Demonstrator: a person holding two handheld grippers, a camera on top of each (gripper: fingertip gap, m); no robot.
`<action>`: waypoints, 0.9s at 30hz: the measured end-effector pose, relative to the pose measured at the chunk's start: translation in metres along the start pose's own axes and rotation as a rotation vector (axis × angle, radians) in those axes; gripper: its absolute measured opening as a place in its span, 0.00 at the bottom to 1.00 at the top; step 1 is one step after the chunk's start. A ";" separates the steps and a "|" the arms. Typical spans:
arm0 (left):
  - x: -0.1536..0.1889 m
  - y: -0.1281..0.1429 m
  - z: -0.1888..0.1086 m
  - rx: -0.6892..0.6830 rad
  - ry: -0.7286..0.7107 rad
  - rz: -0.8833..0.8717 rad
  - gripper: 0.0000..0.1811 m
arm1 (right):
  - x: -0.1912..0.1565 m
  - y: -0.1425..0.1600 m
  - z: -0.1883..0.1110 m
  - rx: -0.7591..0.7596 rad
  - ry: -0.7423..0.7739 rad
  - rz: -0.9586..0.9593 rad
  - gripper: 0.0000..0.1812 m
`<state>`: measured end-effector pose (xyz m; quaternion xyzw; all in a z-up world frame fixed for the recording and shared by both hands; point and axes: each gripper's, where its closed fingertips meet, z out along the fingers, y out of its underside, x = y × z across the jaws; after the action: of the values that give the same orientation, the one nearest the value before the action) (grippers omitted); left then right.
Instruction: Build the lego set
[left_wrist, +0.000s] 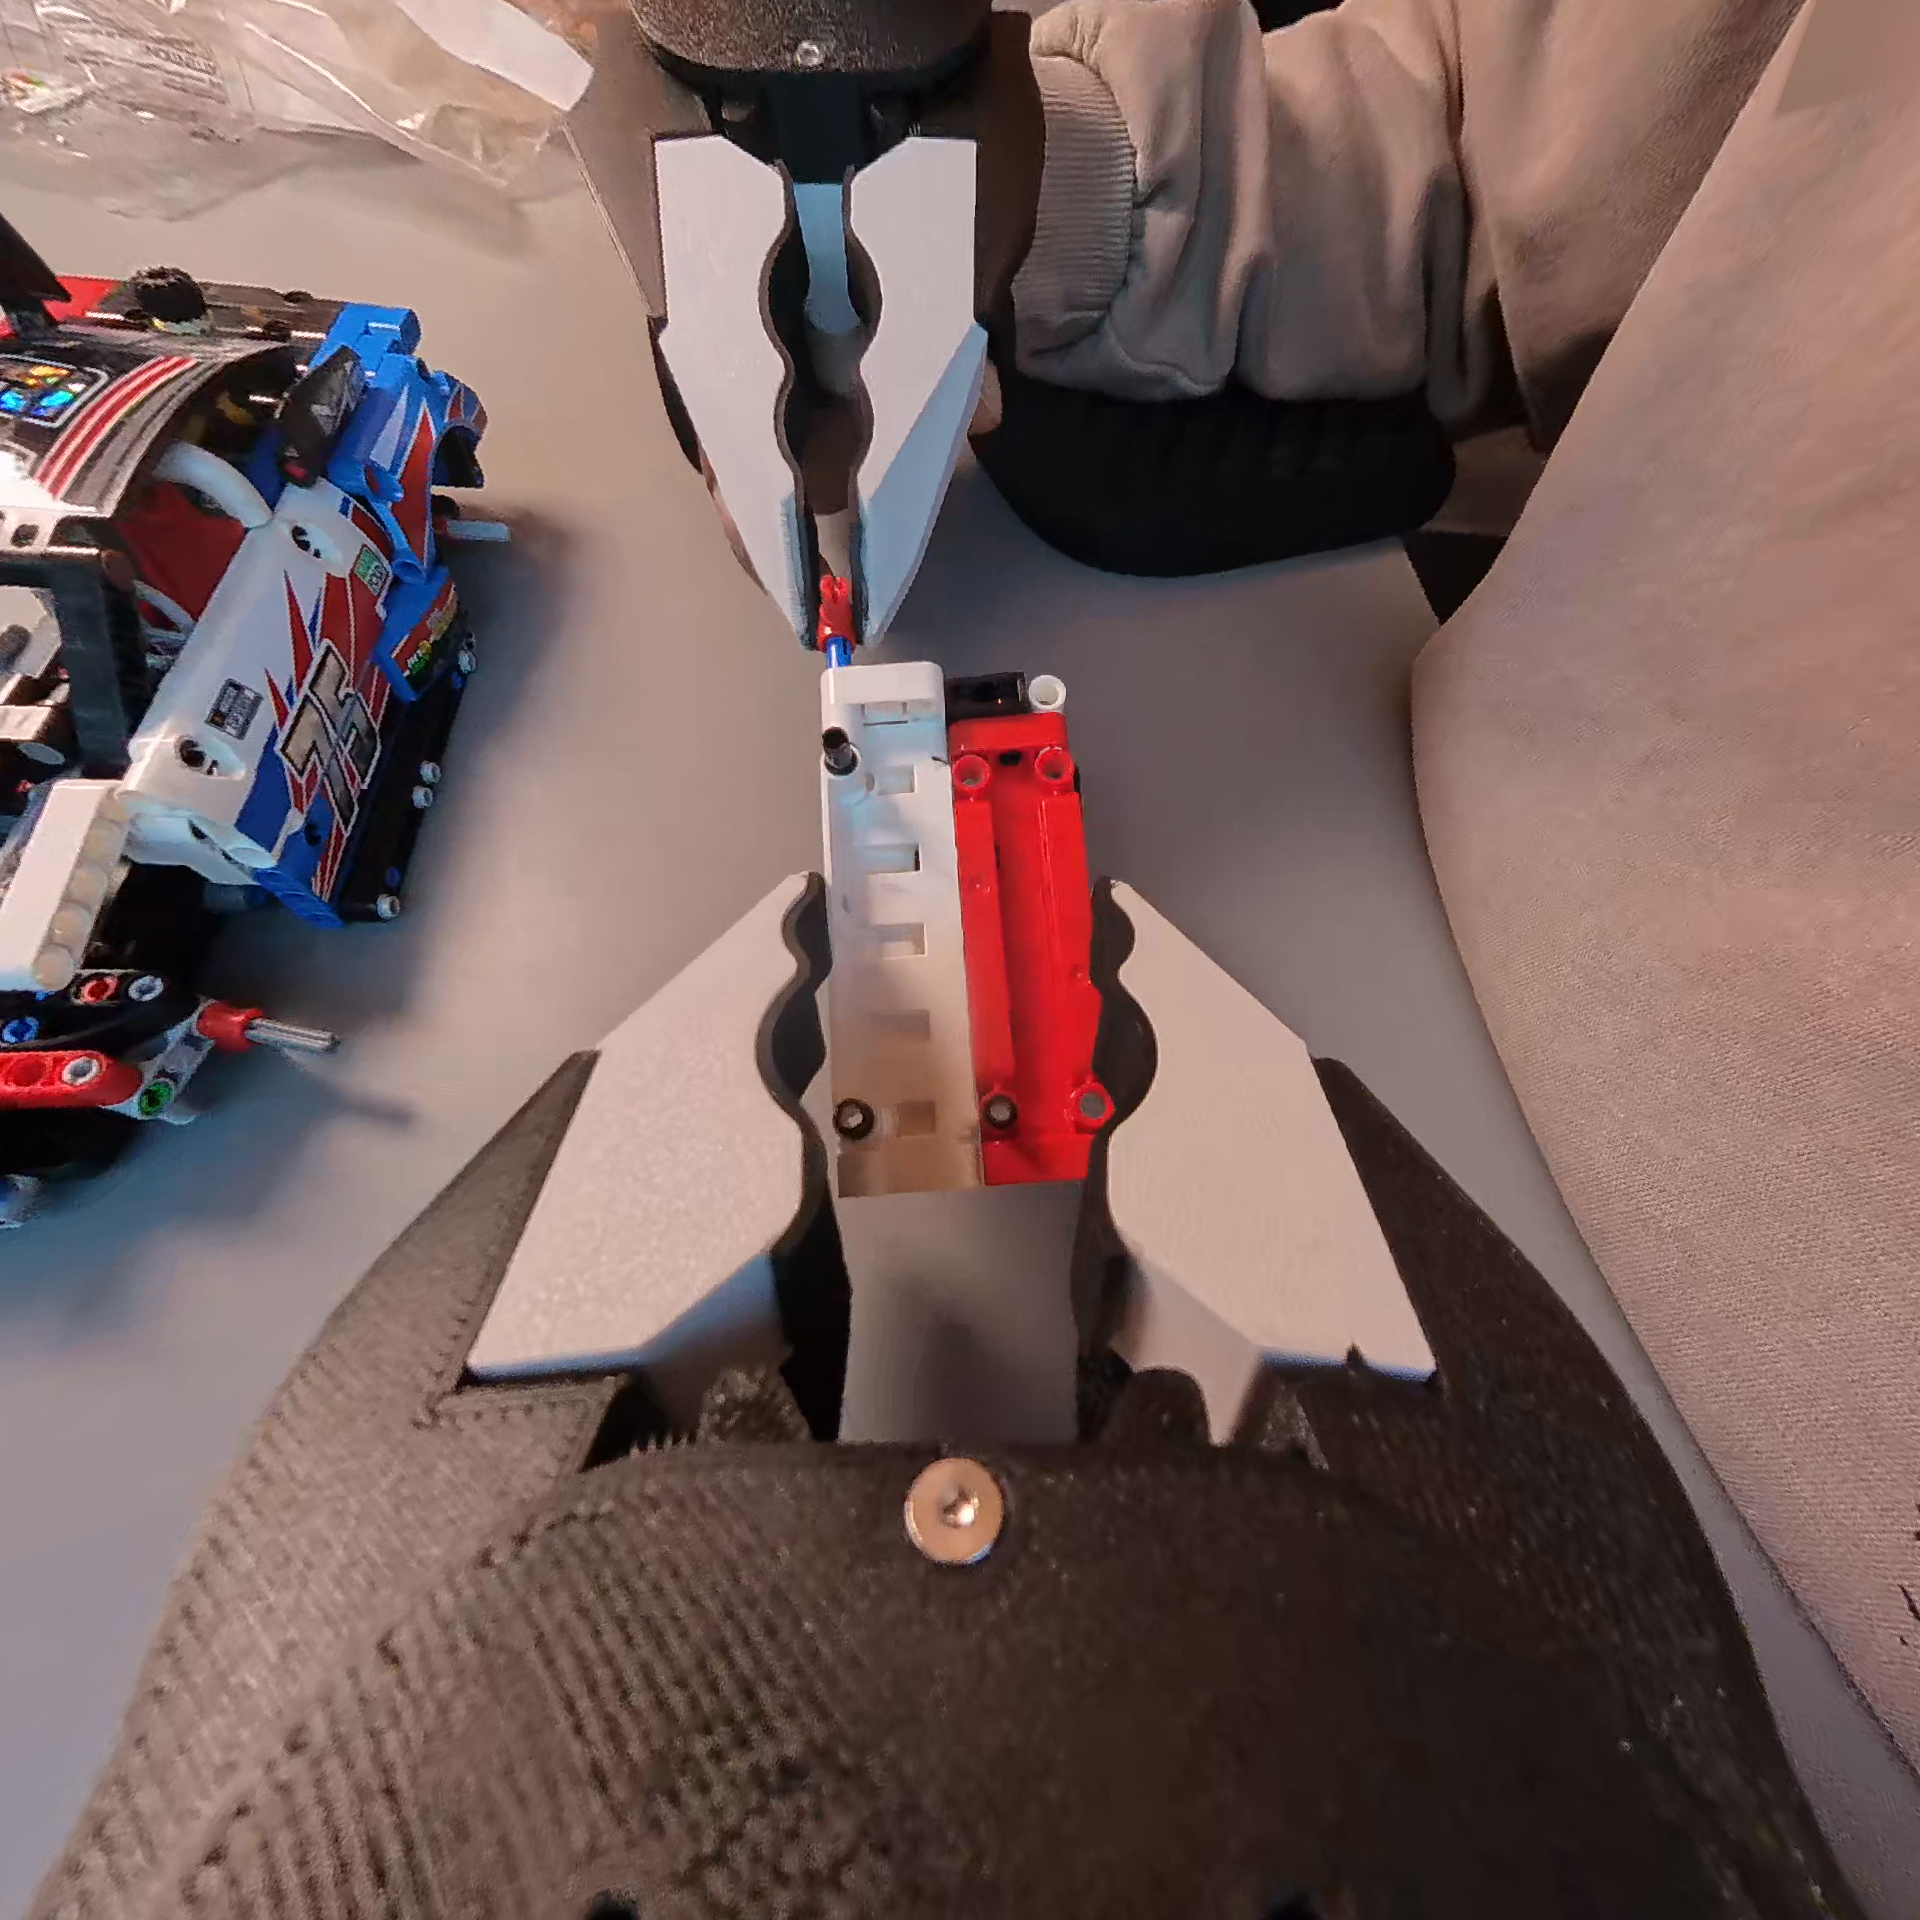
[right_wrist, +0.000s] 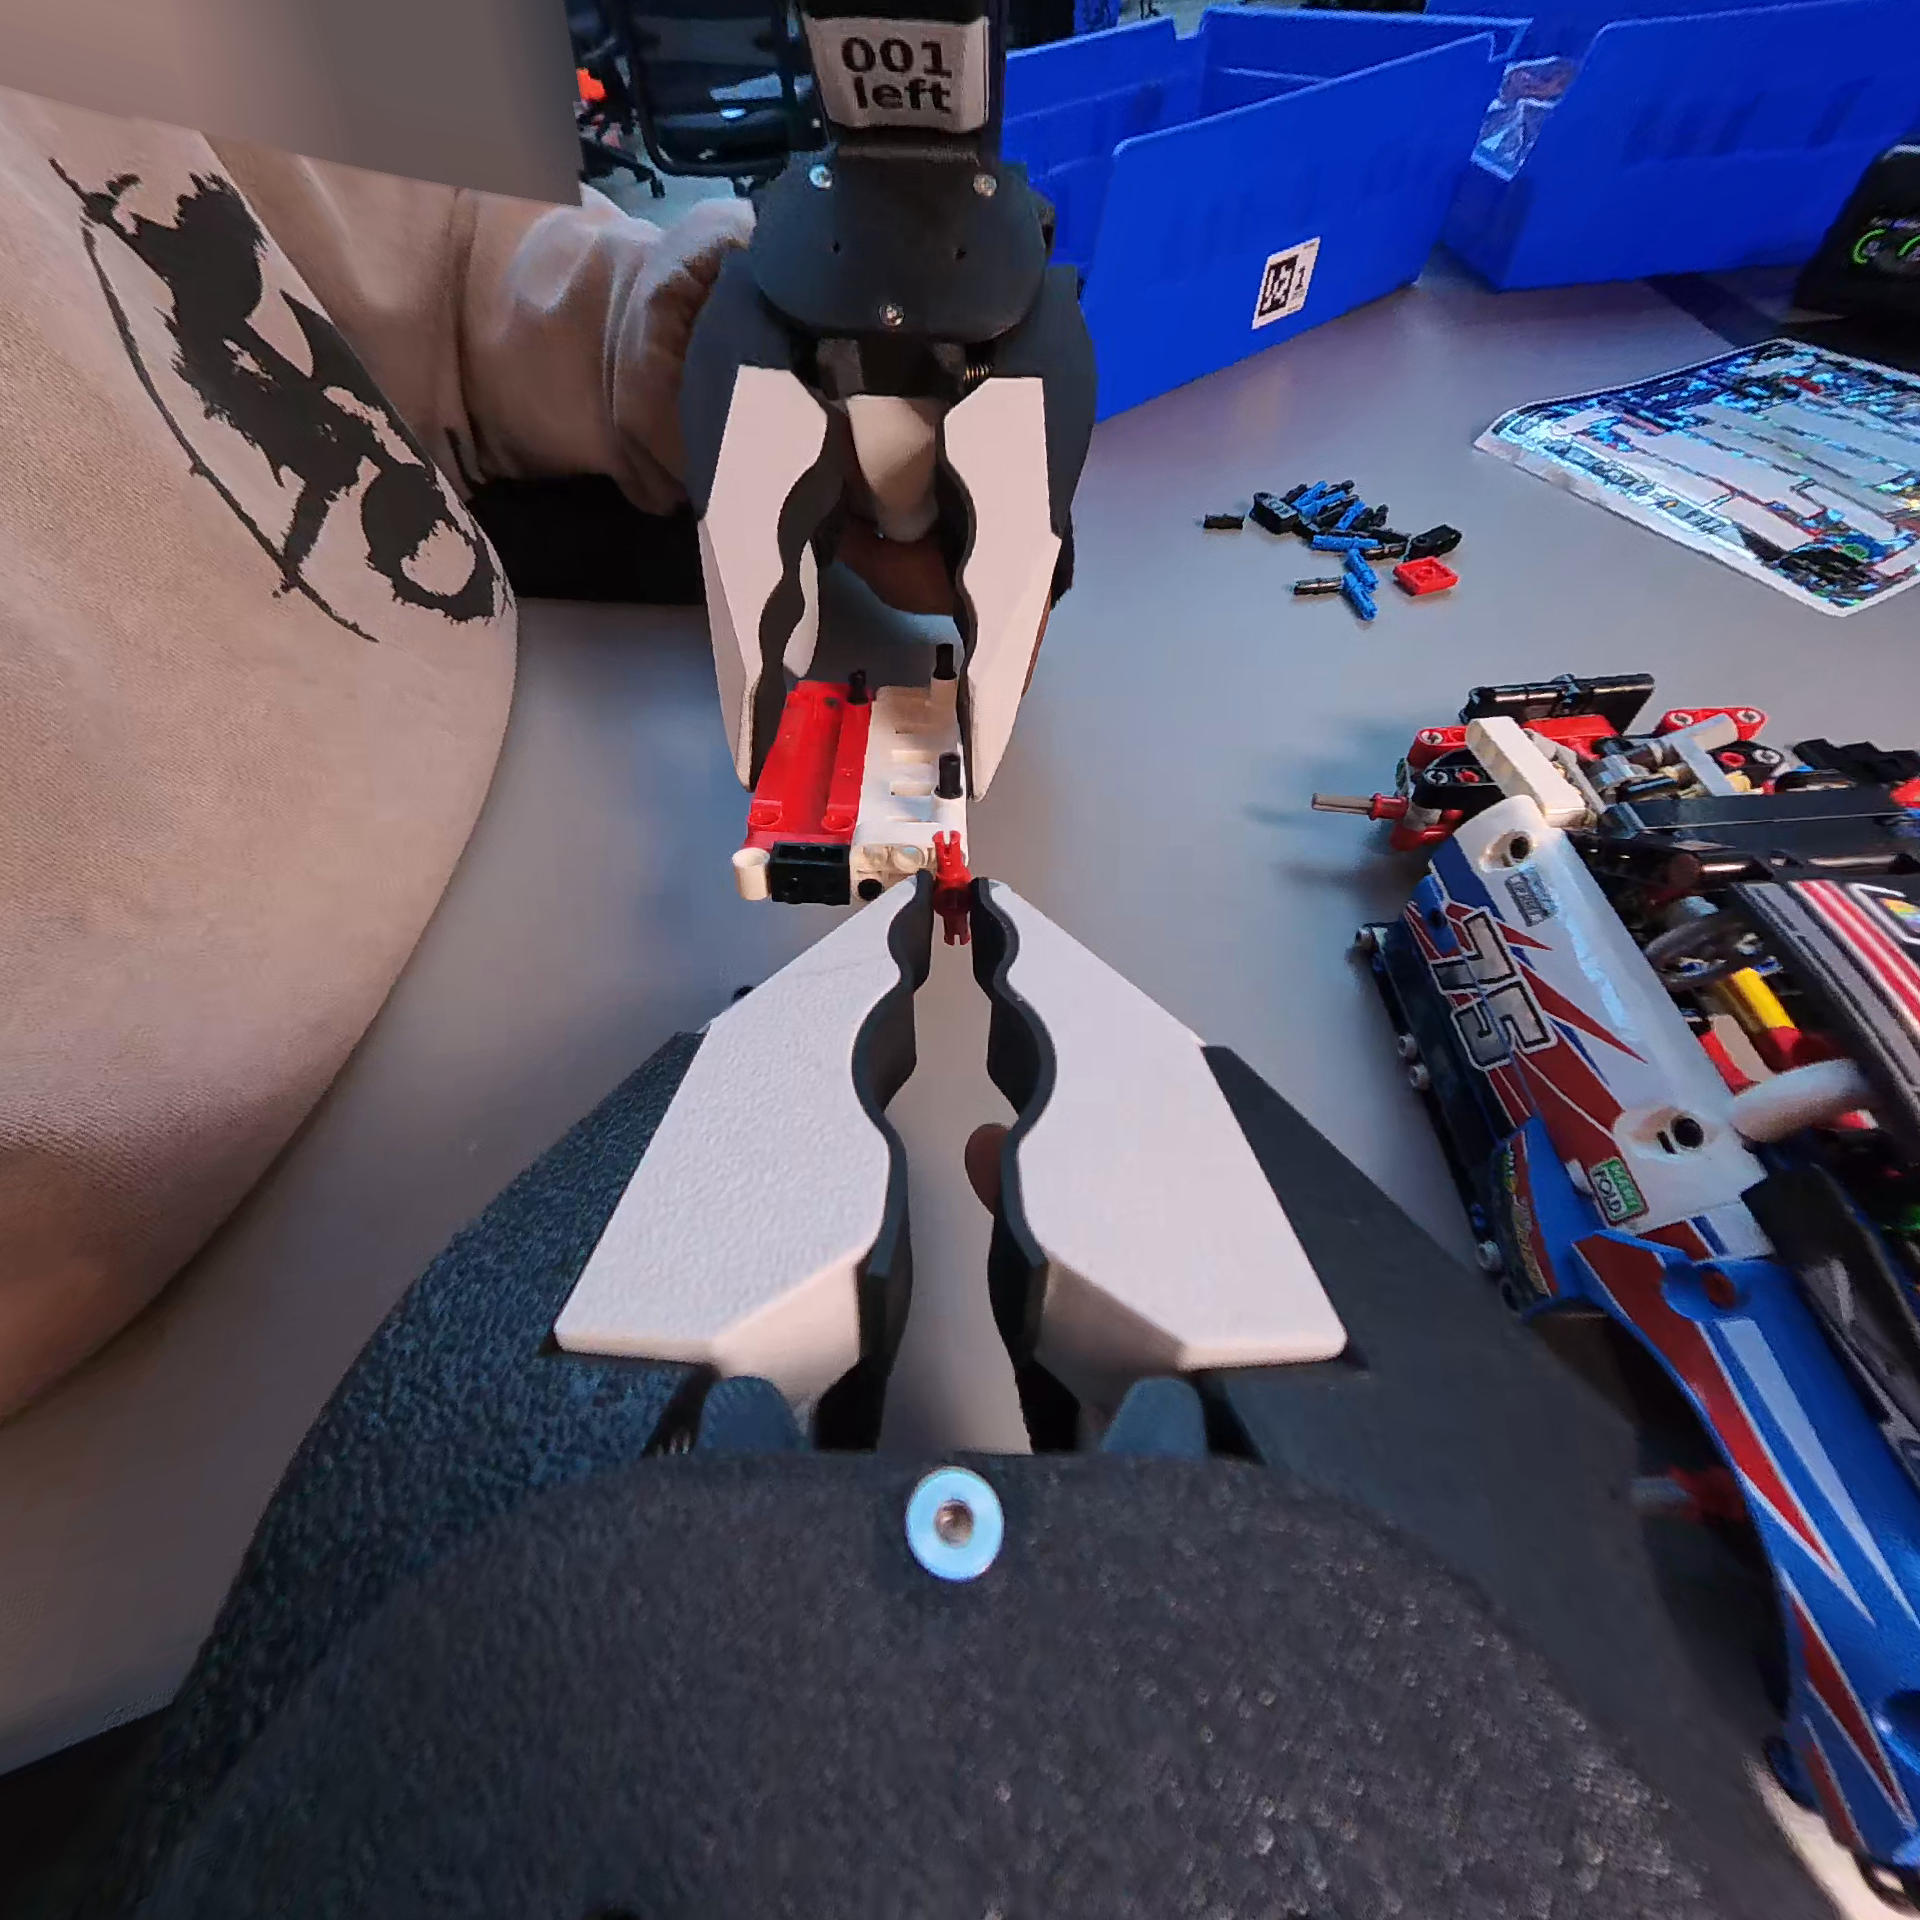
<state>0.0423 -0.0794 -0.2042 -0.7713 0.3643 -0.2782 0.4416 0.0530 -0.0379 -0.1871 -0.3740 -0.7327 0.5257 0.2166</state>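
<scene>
My left gripper (left_wrist: 961, 894) is shut on a white-and-red panel assembly (left_wrist: 951, 935) and holds it above the table; it also shows in the right wrist view (right_wrist: 857, 790). My right gripper (right_wrist: 948, 883) is shut on a small red pin (right_wrist: 950, 883) with a blue end. In the left wrist view the right gripper (left_wrist: 831, 629) holds that pin (left_wrist: 833, 613) against the far white end of the assembly. The race car model (left_wrist: 208, 665) lies on the table to the left, and appears at the right of the right wrist view (right_wrist: 1662, 1039).
Loose blue, black and red small parts (right_wrist: 1340, 545) lie on the grey table (right_wrist: 1195, 675). An instruction sheet (right_wrist: 1745, 468) lies at the far right. Blue bins (right_wrist: 1351, 156) stand at the back. Clear plastic bags (left_wrist: 260, 83) lie far left. A person's beige sleeve (left_wrist: 1299, 208) is close. Tip to tip, the grippers are about 5 cm apart.
</scene>
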 end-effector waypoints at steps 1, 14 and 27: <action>0.000 0.000 0.000 0.005 0.004 -0.003 0.27 | 0.000 -0.002 0.000 0.013 -0.005 0.008 0.02; 0.003 -0.015 -0.006 0.098 -0.002 0.018 0.27 | -0.003 -0.014 0.002 0.074 -0.043 0.092 0.02; -0.027 0.025 -0.008 -0.146 -0.117 0.027 0.27 | 0.004 0.007 -0.009 -0.129 0.046 -0.021 0.10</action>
<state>0.0125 -0.0698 -0.2259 -0.8113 0.3676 -0.1992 0.4086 0.0591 -0.0279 -0.1912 -0.3912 -0.7637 0.4665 0.2145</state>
